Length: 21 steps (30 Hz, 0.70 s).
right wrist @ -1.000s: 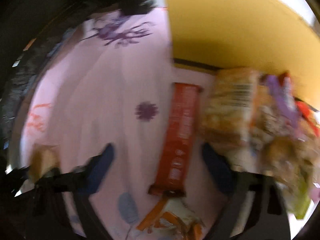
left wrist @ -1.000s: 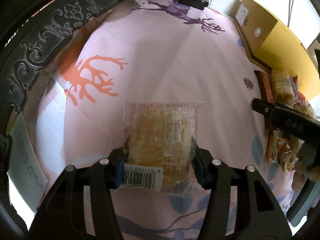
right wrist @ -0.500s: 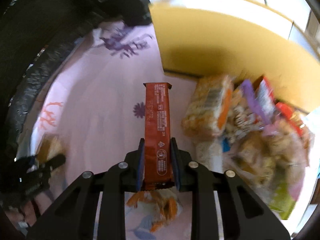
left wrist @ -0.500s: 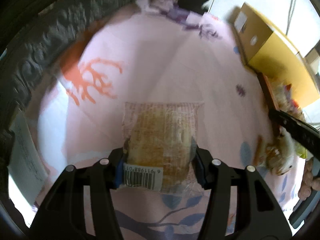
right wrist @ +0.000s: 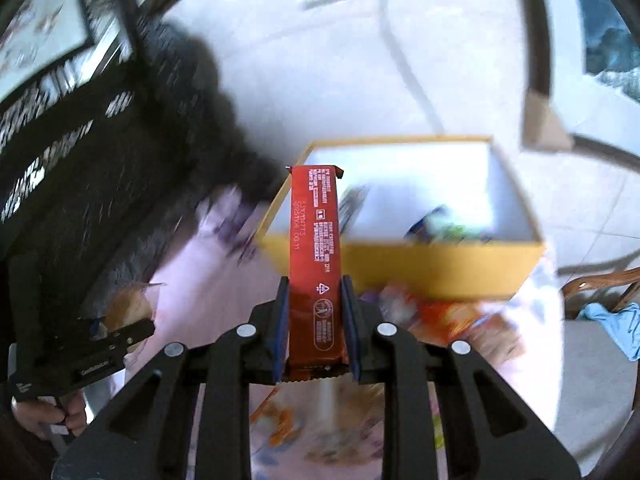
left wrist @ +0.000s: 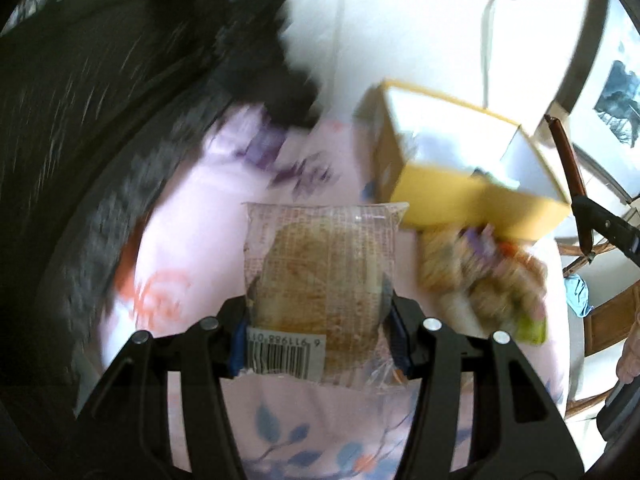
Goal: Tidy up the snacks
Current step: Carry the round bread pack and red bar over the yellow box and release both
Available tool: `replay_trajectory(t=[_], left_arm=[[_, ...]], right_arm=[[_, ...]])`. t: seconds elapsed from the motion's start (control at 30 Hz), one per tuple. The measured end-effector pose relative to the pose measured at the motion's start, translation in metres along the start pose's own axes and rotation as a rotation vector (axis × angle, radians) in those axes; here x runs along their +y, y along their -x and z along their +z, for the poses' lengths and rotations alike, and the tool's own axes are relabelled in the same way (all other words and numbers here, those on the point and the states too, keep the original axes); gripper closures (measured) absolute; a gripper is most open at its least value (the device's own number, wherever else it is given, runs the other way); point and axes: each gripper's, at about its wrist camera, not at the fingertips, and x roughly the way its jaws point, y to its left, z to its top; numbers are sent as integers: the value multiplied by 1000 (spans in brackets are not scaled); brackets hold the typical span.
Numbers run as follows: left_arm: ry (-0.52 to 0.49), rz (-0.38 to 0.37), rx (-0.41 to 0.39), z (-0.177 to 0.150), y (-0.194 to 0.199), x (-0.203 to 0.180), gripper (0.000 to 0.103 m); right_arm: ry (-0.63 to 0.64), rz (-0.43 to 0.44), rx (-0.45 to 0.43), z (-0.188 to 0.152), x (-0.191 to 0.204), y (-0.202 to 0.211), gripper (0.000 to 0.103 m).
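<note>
My left gripper (left wrist: 318, 336) is shut on a clear-wrapped pastry packet (left wrist: 320, 276) with a barcode label, held above the pink patterned cloth (left wrist: 192, 240). My right gripper (right wrist: 314, 328) is shut on a long red snack bar (right wrist: 316, 240), held upright in front of the open yellow box (right wrist: 440, 268). The box also shows in the left wrist view (left wrist: 472, 196), with the red bar (left wrist: 568, 168) and the right gripper (left wrist: 608, 228) at the far right. A heap of mixed snack packets (left wrist: 484, 276) lies on the cloth before the box. The left gripper (right wrist: 100, 344) with the pastry shows low left in the right wrist view.
A dark carved bed frame (left wrist: 100, 100) runs along the left. The yellow box holds a few items (right wrist: 440, 228). A wooden chair (left wrist: 608, 320) with blue cloth (right wrist: 616, 324) stands at the right over a white floor.
Both grippers have lifted off the cloth with their snacks and swung toward the yellow box. The right gripper closed on the red bar during the last second. The views are motion-blurred.
</note>
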Motion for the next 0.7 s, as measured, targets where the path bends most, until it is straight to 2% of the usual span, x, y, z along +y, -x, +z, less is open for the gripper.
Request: replay_trajectory(t=[0.07,0.13,0.27,0.4,0.57,0.6,0.63,0.67,0.7], left_arm=[[-40,-3,-53,14,4,-27,48],[-87,-78,-101,36,-1,-56,48],[-153,-96,-174,87,-25,-98,48],[-168,-99,-179,130,-62,-121,48],[-178,-89,-153,140,-92,-133,48],[-176,-73,-153,141,-95,-134,42],[-160,-32,-159,142,-99,-136,31],[-138,5,-161,142,-101,-136,2],[-113,46,-160,140,-102,-134,2]], right_arm=[[6,-34,-35,17,-12,0,79],[33,-69,-72,36,-23,1,79],[40,-104,-84,65,-45,-15,79],[31,-129,-58,76,-67,-35,79],[26,-142,-16,75,-89,-58,79],[34,-136,1,74,-91,-65,79],[48,-144,17,74,-91,-70,78],[70,-194,27,72,-91,-76,63],[103,-277,27,69,-88,-80,15]])
